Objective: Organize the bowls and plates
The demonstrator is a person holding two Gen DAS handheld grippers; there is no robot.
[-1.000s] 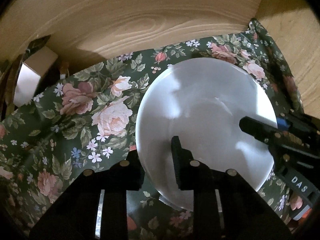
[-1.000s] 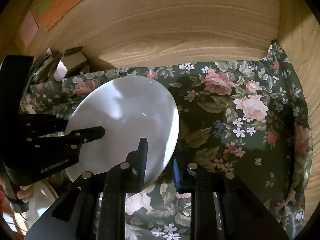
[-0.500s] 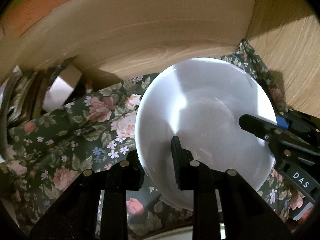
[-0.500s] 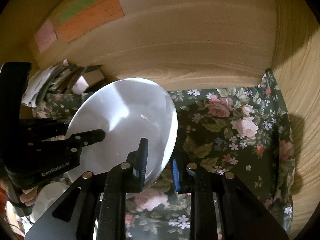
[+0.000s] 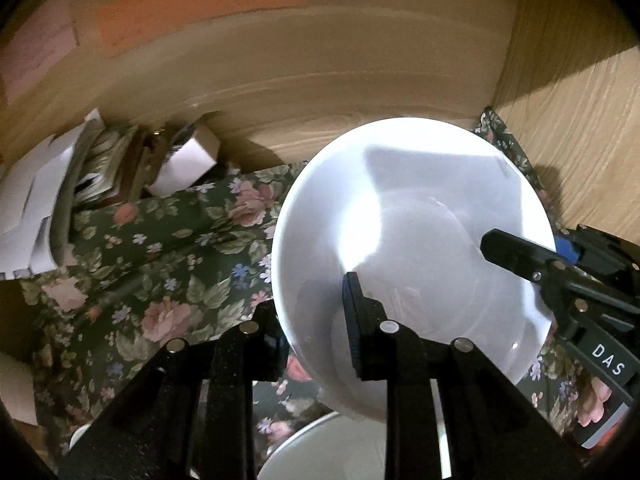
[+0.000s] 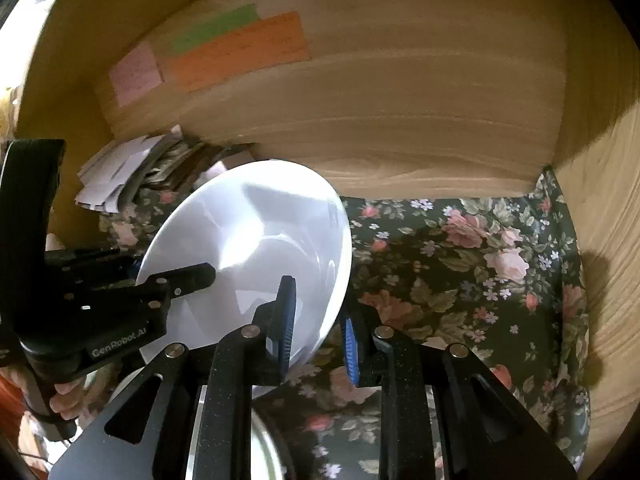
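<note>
One white bowl (image 5: 412,240) hangs tilted above the floral cloth (image 5: 160,264), pinched at opposite rims by two claws: the left claw (image 5: 316,316) grasping its near edge, the right claw (image 6: 318,328) clamped likewise, both angled downward. Another white dish (image 5: 340,448) sits directly beneath the left claw. One paper stack (image 6: 120,172) lies far-left, beyond.

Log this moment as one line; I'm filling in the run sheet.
left claw: shut on white bowl | right claw: shut on opposite rim | bowl: raised above floral cloth | second dish: below
</note>
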